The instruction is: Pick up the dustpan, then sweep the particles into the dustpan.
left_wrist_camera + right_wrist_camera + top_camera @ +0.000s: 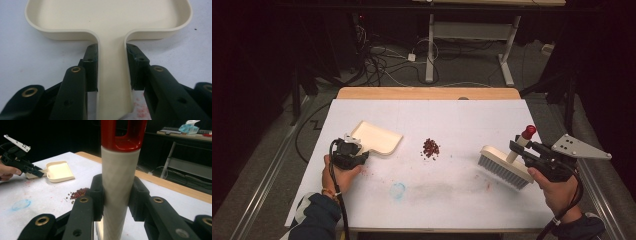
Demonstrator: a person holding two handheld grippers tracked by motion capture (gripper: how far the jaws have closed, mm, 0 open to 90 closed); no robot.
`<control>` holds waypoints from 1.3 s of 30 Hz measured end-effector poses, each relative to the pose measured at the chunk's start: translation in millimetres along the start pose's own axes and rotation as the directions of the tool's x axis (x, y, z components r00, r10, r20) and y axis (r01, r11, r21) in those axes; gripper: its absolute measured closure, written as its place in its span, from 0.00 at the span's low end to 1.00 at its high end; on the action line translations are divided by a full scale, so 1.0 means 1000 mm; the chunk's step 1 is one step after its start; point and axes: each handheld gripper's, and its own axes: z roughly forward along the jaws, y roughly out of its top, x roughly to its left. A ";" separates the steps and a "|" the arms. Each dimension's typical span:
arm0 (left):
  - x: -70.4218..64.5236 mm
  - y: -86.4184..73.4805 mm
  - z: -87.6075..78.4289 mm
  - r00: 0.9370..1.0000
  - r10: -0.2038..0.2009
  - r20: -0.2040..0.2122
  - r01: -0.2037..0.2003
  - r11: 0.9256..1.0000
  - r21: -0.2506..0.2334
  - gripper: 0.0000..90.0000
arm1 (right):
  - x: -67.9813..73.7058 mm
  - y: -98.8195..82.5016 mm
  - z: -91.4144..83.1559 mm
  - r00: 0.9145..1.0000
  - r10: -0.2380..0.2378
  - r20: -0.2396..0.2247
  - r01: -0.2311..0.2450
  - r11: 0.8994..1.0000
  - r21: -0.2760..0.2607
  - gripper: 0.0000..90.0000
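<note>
Lying left of centre on the white table cover (452, 200): one cream plastic dustpan (377, 137), shallow tray with a raised rim and a flat straight handle, open edge facing the table's middle. Handle clamped between the black jaws of the left gripper (357, 148) — in the left gripper view the pads (91, 67) press on both sides of the handle (113, 75), so the claw is clenched on the dustpan, which rests flat on the cover.

Item two: a hand brush (504, 167) with a cream head, grey bristles and a pale round handle ending in a red cap (528, 132). It stands near the right edge, bristles on the cover, handle tilted up and to the right. The right gripper (518, 146) grasps that handle just below the cap; in the right gripper view both pads (97, 195) sit tight against the pale shaft (120, 190).

Item three: a small heap of dark red crumbs (430, 148) — between dustpan and brush, touching neither.

Surface marks: a faint blue ring (397, 190) and reddish smears (487, 186) on the cover. A bare wooden edge (427, 93) shows along the table's far side.
</note>
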 end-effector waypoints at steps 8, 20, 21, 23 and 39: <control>0.000 0.004 -0.020 0.999 0.046 0.007 -0.046 0.999 -0.027 0.71 | 0.000 -0.003 0.001 1.000 0.016 0.006 -0.016 1.000 0.004 0.78; -0.007 0.004 -0.048 0.995 0.095 0.007 -0.095 0.993 -0.066 0.71 | -0.002 -0.002 0.005 1.000 0.007 0.011 -0.007 1.000 0.001 0.78; -0.008 0.004 -0.050 0.995 0.104 0.010 -0.103 0.993 -0.065 0.71 | -0.002 -0.002 0.005 1.000 0.007 0.011 -0.007 1.000 0.001 0.78; -0.011 0.002 -0.053 0.992 0.124 0.009 -0.124 0.990 -0.062 0.71 | -0.001 -0.002 0.005 1.000 0.004 0.014 -0.004 1.000 0.001 0.78; -0.034 -0.019 -0.074 0.957 0.263 0.126 -0.265 0.964 0.005 0.71 | 0.002 0.000 0.008 0.997 0.031 0.075 -0.026 0.997 -0.069 0.78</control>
